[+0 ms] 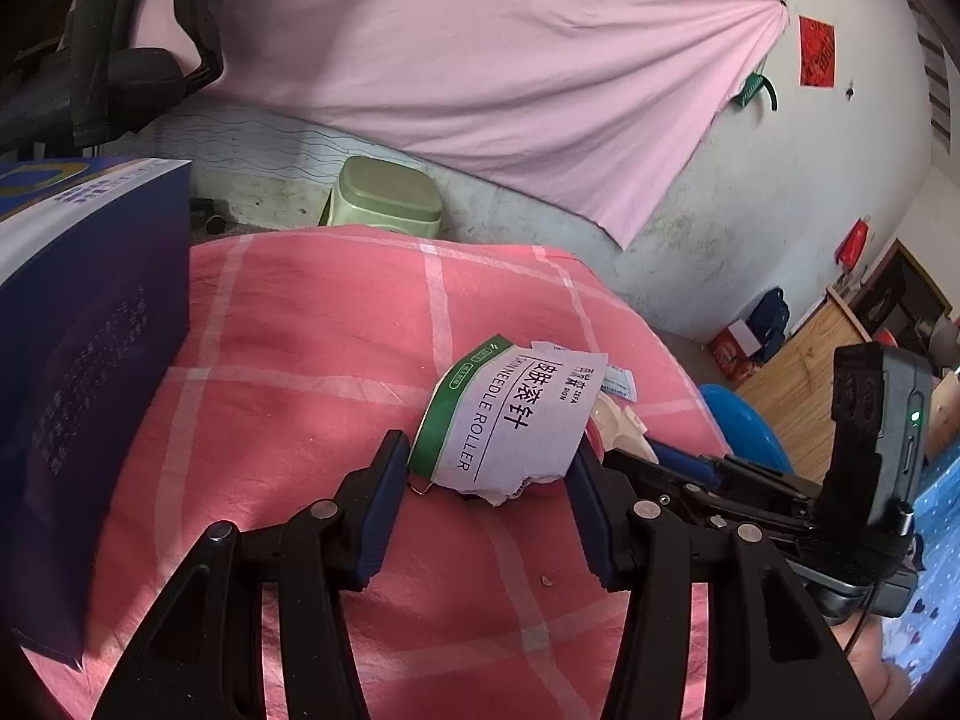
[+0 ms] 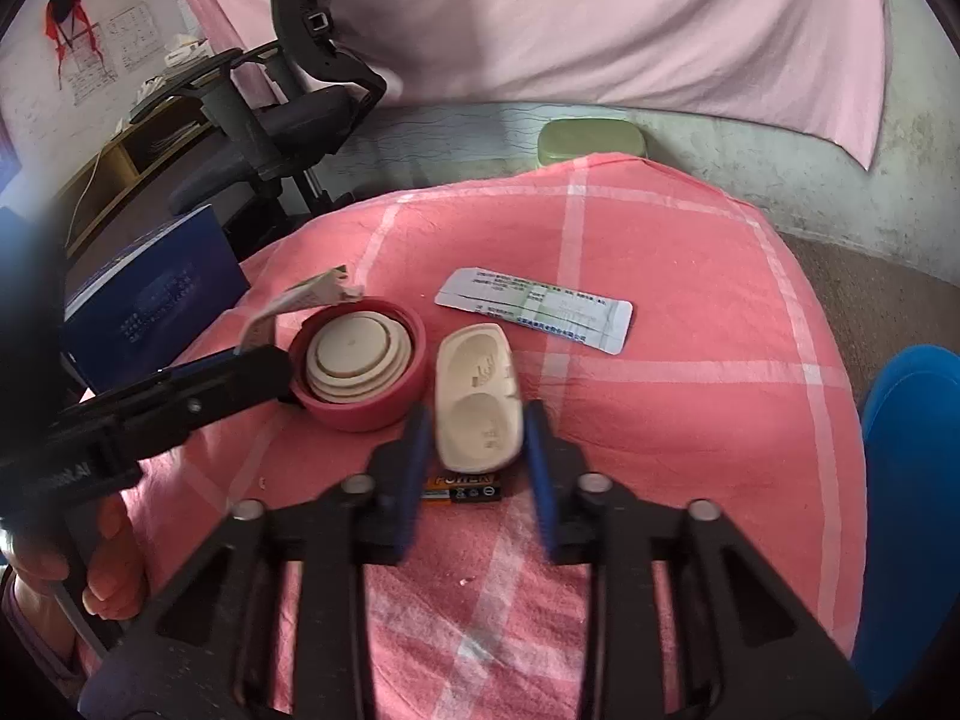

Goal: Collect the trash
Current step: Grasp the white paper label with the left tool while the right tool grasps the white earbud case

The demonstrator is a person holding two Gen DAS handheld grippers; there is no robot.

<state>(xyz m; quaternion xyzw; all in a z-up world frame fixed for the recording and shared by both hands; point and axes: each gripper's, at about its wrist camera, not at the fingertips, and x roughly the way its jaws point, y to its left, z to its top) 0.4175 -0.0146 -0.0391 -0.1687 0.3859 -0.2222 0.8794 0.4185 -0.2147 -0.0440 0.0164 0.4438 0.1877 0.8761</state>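
On the pink checked cloth (image 1: 288, 360) lies a torn white and green paper wrapper (image 1: 510, 420). My left gripper (image 1: 487, 457) has both pads against its edges and the paper bows up between them. In the right wrist view a cream oval plastic insert (image 2: 474, 402) sits between the fingers of my right gripper (image 2: 477, 435), whose blue pads meet its sides. Just under that insert a small black and orange battery (image 2: 462, 487) rests on the cloth. To the left of the insert is a red lid (image 2: 360, 414) with a cream ridged disc in it.
A flat printed packet strip (image 2: 534, 312) lies farther back on the cloth. A dark blue box (image 1: 90, 330) stands at the left edge. Behind the cloth are a green bin (image 1: 384, 198) and an office chair (image 2: 288, 120). A blue stool (image 2: 912, 480) is at the right.
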